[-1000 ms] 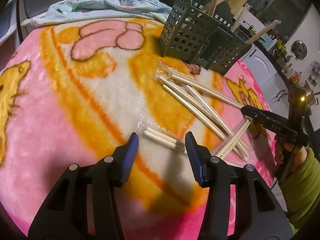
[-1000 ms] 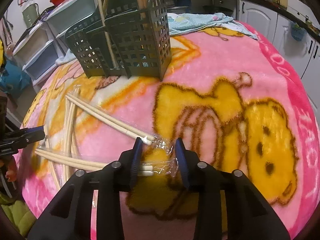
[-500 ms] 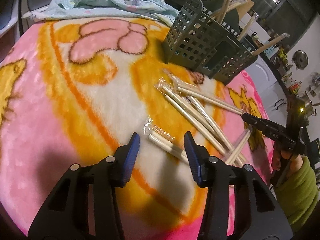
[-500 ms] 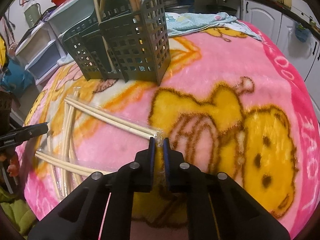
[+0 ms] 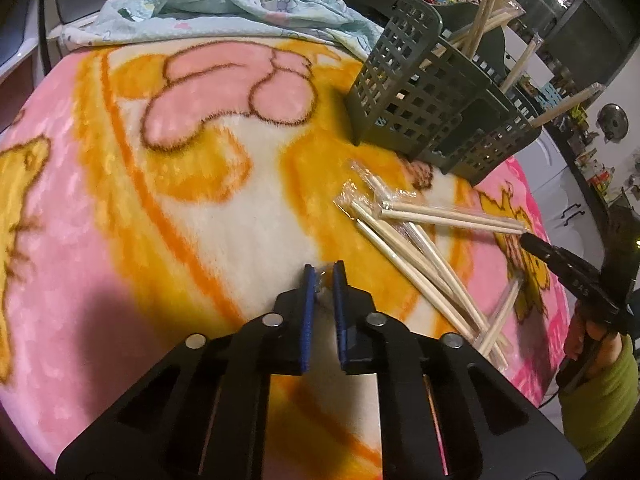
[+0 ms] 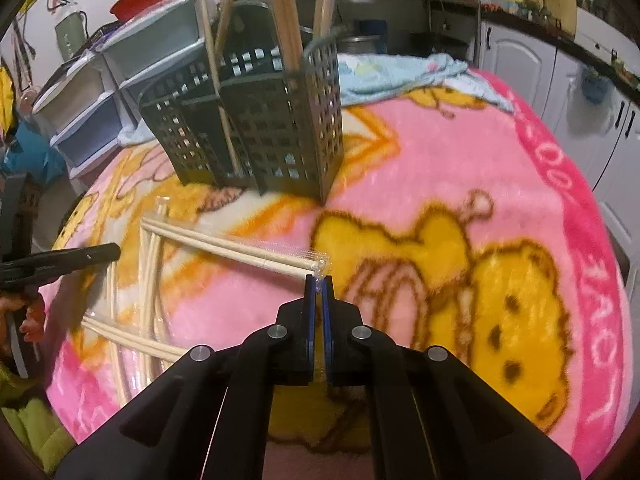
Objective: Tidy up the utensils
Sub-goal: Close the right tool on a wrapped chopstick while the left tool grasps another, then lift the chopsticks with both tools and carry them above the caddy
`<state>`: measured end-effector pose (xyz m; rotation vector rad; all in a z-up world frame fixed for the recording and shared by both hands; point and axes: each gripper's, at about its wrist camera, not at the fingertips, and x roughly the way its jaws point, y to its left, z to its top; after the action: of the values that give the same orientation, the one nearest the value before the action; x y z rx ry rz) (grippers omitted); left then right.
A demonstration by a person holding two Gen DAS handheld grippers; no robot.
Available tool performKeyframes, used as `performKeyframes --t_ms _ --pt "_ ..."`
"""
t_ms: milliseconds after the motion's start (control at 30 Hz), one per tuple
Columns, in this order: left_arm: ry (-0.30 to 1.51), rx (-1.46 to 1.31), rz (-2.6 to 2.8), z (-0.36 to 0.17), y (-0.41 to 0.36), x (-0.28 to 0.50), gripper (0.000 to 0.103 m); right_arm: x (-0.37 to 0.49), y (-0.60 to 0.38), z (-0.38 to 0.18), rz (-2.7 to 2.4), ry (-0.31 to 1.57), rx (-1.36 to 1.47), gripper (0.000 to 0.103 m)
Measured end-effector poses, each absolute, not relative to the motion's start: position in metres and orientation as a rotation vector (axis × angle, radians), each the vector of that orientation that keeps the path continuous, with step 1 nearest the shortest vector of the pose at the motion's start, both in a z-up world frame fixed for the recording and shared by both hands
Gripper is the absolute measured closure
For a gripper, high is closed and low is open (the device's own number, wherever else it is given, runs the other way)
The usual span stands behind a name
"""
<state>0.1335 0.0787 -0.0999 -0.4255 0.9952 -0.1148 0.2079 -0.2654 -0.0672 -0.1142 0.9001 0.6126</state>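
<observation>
Several plastic-wrapped chopstick pairs (image 5: 416, 248) lie loose on the pink and yellow blanket (image 5: 160, 184), in front of a dark green grid caddy (image 5: 424, 104) that holds upright chopsticks. My left gripper (image 5: 323, 276) is shut on the plastic wrap of a short chopstick pack; most of the pack is hidden between the fingers. My right gripper (image 6: 318, 284) is shut on the wrapper end of a long chopstick pair (image 6: 236, 250) that stretches left over the blanket. The caddy (image 6: 256, 120) stands behind it. The right gripper also shows in the left wrist view (image 5: 528, 240).
A crumpled light blue cloth (image 5: 224, 8) lies at the blanket's far edge. White cabinets (image 6: 532, 76) stand to the right and plastic drawers (image 6: 96, 104) to the left of the table. The left gripper's tip (image 6: 108, 254) reaches in beside the loose chopsticks.
Both grippers have closed: the left on the short wrapped pack, the right on the wrapper end of the long pair. The right gripper has lifted and moved nearer the caddy.
</observation>
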Motion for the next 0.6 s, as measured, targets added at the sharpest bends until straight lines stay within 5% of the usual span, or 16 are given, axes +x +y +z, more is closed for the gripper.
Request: performKeyframes --t_ms 600 --pt "0.717 -0.361 -0.119 -0.005 0.094 0.127 0.1 0.171 -0.233 0.014 0.691 0.687 -0.153 0.1"
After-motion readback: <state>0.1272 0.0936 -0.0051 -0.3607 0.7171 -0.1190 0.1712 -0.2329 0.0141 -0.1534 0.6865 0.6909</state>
